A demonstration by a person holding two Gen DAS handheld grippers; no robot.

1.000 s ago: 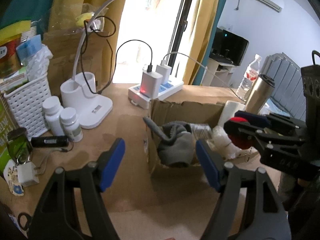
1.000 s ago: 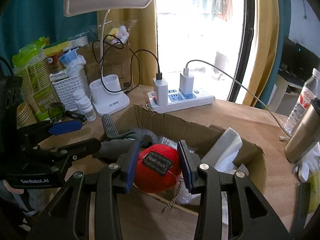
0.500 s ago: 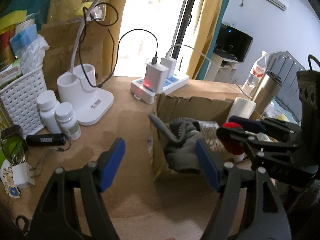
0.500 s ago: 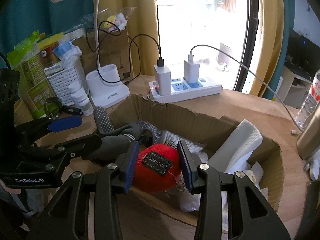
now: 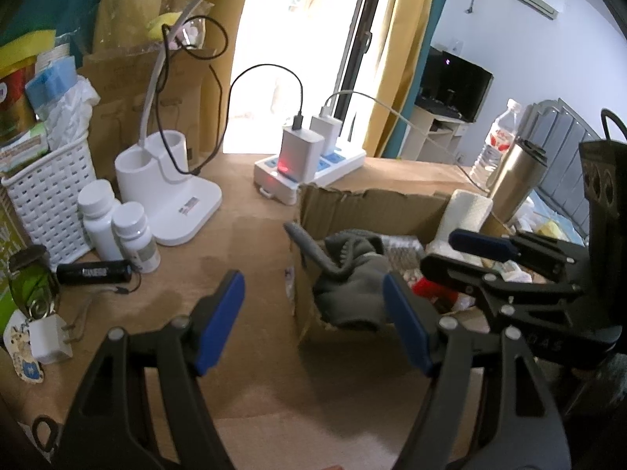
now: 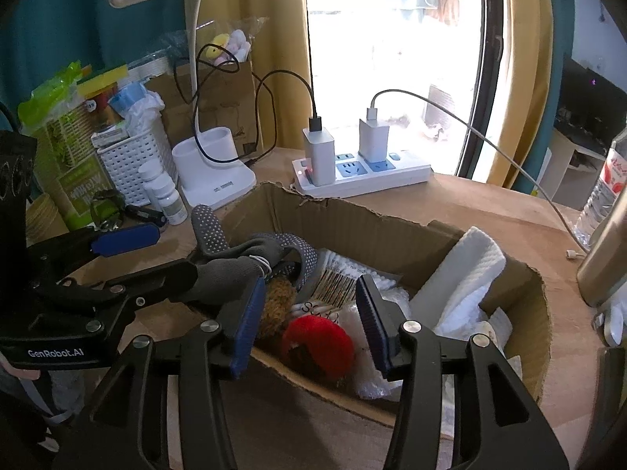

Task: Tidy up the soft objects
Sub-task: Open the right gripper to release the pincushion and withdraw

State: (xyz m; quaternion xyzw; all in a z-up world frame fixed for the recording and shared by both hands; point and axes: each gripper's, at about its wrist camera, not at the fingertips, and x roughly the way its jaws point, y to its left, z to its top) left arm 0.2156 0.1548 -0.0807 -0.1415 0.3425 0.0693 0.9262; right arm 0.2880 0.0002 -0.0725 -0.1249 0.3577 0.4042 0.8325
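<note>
Both pairs of jaws stand open, the right gripper point(image 6: 309, 317) having just opened to drop the red plush ball point(image 6: 319, 342) into the cardboard box point(image 6: 352, 227), so the next soft item probably needs finding.

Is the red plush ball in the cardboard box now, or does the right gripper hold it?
In the box. The red plush ball lies inside the cardboard box; the right gripper, just opened, hangs above it without touching.
</note>
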